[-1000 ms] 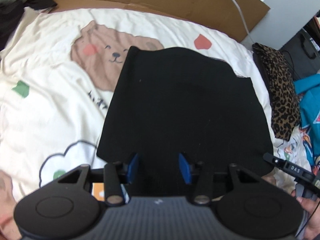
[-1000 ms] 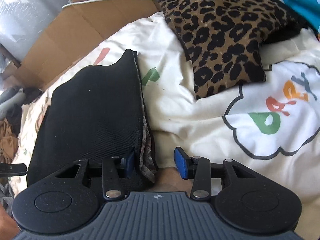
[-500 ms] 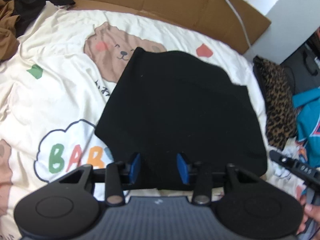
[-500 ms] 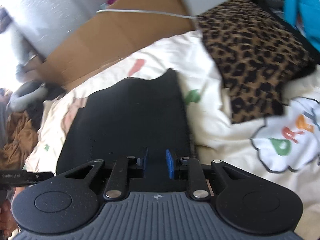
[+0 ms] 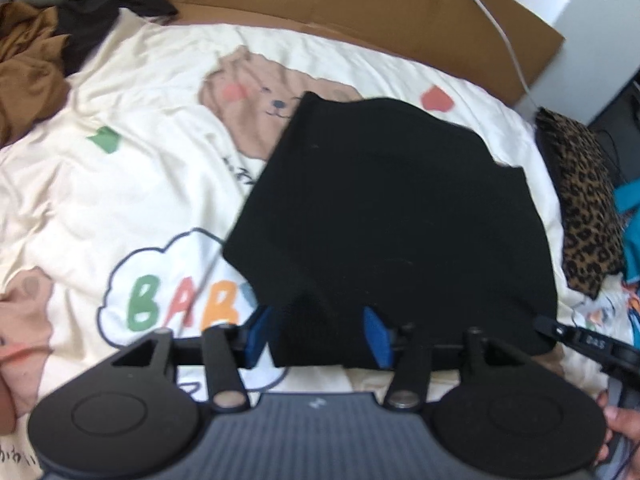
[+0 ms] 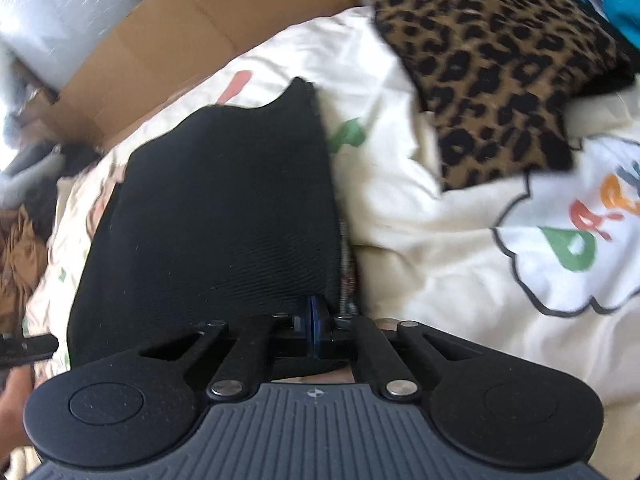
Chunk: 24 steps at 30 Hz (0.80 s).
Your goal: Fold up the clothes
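A black garment (image 5: 392, 216) lies folded flat on the cream printed bedsheet (image 5: 120, 184). In the left wrist view my left gripper (image 5: 316, 336) is open at the garment's near edge, where a hump of black cloth rises between its blue pads (image 5: 258, 334). In the right wrist view the same black garment (image 6: 216, 216) fills the left half. My right gripper (image 6: 314, 330) is shut on its near right corner, pads pressed together. A patterned inner layer shows along that right edge. The right gripper's tip (image 5: 580, 340) shows at the left view's right margin.
A leopard-print cushion (image 6: 492, 64) lies right of the garment, with teal clothing (image 5: 628, 216) beyond it. Cardboard (image 5: 360, 4) and a white cable back the bed. Brown and dark clothes (image 5: 32, 64) are heaped at the far left. A hand (image 5: 620, 436) shows at the lower right.
My right gripper closed from open onto the garment's near right corner. The left gripper drew back and rose slightly, staying open with cloth bunched between its pads.
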{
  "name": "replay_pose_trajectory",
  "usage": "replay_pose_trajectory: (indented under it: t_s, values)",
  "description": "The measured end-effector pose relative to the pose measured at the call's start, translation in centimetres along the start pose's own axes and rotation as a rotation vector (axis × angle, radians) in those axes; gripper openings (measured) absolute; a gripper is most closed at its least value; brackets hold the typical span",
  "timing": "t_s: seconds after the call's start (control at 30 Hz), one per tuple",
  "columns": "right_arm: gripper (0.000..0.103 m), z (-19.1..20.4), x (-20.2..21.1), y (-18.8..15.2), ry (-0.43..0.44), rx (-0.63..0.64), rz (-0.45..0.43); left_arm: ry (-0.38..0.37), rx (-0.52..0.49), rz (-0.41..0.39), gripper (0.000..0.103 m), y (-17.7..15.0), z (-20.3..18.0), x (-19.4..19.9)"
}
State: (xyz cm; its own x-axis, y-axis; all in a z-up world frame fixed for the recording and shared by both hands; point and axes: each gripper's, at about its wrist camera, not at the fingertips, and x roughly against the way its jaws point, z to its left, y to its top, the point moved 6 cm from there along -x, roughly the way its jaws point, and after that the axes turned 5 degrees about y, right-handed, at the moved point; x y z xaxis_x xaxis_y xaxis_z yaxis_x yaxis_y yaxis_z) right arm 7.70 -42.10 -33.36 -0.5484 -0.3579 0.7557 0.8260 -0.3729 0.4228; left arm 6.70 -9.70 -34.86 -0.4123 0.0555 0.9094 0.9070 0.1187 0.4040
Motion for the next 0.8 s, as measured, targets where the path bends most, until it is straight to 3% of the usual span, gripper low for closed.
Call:
replay_pose_trajectory:
  t_s: [0.17, 0.3, 0.37, 0.63, 0.8]
  values:
    - [0.004, -0.1, 0.3, -0.9, -0.006, 0.041, -0.010, -0.011, 0.042, -0.011, 0.059, -0.1, 1.1, 0.2]
    - [0.004, -0.7, 0.3, -1.0, 0.007, 0.020, -0.007, -0.026, 0.033, -0.062, 0.038, 0.8, 1.7, 1.3]
    - [0.004, -0.6, 0.3, -0.9, 0.002, 0.034, 0.001, -0.025, 0.027, -0.078, 0.034, 0.9, 1.7, 1.5]
    - [0.004, -0.4, 0.4, -1.1, -0.020, 0.043, 0.004, -0.132, -0.024, -0.016, 0.024, -1.6, -0.4, -0.5]
    - [0.004, -0.3, 0.2, -1.0, -0.031, 0.071, 0.017, -0.105, -0.059, 0.012, 0.023, -3.3, -0.5, -3.1]
